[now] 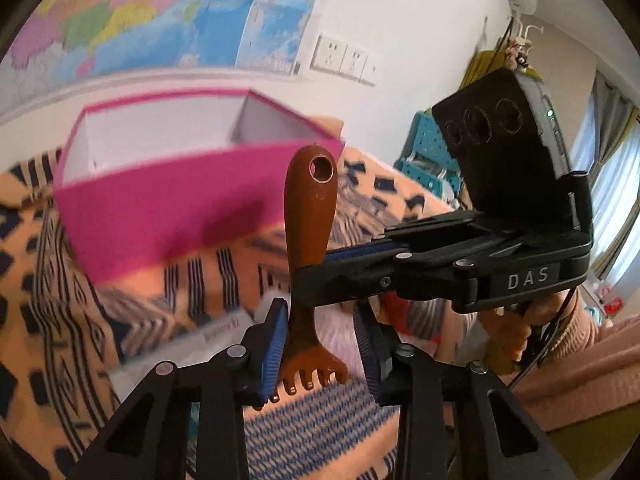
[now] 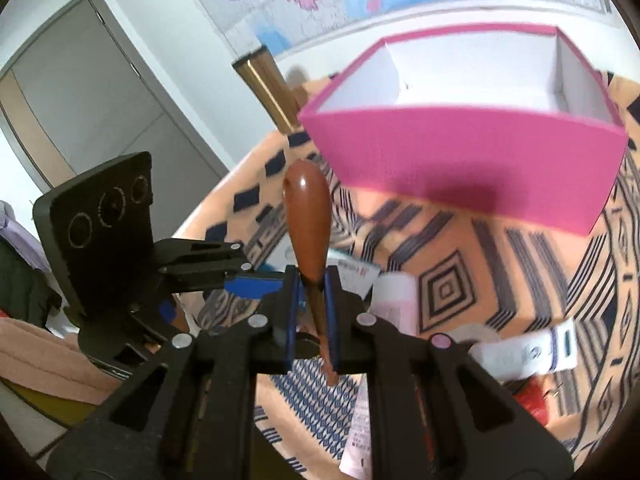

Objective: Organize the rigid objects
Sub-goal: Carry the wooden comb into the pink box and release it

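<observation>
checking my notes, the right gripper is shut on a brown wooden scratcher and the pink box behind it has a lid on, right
Not quite. The pink box has no lid: the right wrist view looks straight into its open white interior. The rest holds: the right gripper is shut on the brown wooden scratcher.

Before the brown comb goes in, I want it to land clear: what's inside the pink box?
The pink box shows only bare white inner walls in both views. Its floor is hidden behind the near pink wall, so anything lying flat at the bottom cannot be seen.
</observation>
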Demonstrator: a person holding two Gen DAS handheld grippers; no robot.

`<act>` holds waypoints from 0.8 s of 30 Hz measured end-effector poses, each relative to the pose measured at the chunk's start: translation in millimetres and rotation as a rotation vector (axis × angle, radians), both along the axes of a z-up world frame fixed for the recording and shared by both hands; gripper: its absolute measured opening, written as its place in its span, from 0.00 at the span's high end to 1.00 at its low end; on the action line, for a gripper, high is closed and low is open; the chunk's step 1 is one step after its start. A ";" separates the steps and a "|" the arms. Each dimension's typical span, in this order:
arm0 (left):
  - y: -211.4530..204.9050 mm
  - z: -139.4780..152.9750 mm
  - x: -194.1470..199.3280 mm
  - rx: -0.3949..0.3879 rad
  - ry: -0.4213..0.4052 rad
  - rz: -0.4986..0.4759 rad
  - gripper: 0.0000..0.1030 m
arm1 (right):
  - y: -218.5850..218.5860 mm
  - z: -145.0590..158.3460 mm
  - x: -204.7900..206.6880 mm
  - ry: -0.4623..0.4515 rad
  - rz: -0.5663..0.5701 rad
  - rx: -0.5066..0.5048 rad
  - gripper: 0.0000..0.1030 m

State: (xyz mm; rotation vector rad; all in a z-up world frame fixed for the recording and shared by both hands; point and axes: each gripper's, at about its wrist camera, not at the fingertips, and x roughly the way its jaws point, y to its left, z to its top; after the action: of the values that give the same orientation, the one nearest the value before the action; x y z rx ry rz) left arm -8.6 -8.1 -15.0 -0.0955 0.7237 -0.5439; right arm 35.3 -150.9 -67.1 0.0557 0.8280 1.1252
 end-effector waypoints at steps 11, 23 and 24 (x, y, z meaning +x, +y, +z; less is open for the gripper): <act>-9.4 53.4 49.2 0.060 -0.117 0.007 0.69 | -17.3 70.1 36.4 -0.131 -0.075 0.075 0.86; -2.8 94.3 113.6 0.139 -0.182 0.064 0.70 | -33.1 109.5 96.6 -0.169 -0.192 0.181 0.86; -2.9 94.5 119.4 0.144 -0.180 0.067 0.70 | -32.0 109.0 101.5 -0.162 -0.197 0.184 0.86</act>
State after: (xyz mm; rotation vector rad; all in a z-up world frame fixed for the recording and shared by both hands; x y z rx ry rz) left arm 110.9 -10.9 79.6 0.0629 0.5796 -0.4284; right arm 136.8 -182.8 41.9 0.1930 0.5606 1.0022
